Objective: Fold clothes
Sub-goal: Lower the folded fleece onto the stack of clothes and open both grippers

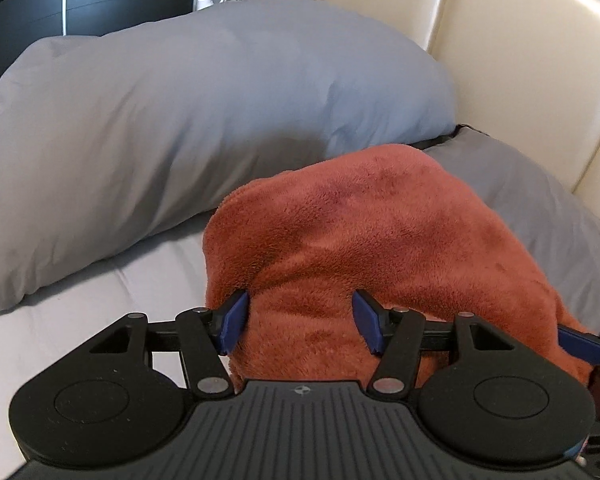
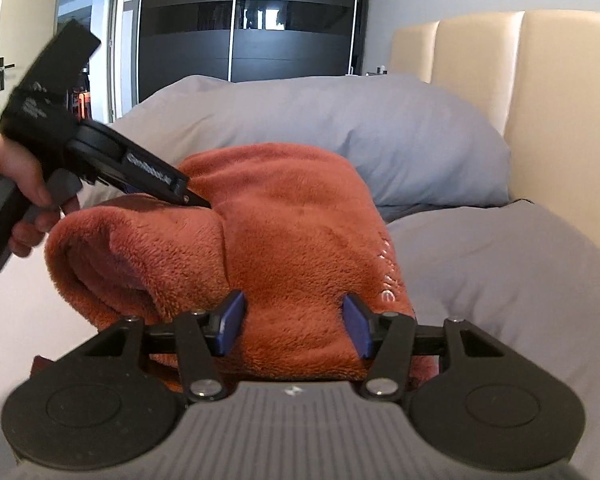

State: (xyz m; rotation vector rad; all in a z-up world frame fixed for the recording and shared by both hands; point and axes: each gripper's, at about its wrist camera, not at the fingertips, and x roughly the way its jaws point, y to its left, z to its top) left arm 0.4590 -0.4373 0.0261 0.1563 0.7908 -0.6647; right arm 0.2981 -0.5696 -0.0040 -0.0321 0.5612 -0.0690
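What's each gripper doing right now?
Left gripper: jaws open, straddling the rust fleece garment.
Right gripper: jaws open, also around the fleece, not pinching.

Rust-orange fleece garment [image 1: 380,248]; grey pillow [image 1: 180,128]; cream headboard [image 1: 520,60].

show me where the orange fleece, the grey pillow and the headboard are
orange fleece [image 2: 292,240]: right wrist view, on its fuzzy front face
grey pillow [image 1: 180,120]: left wrist view, middle of its smooth top
headboard [image 2: 560,92]: right wrist view, on a cream padded panel
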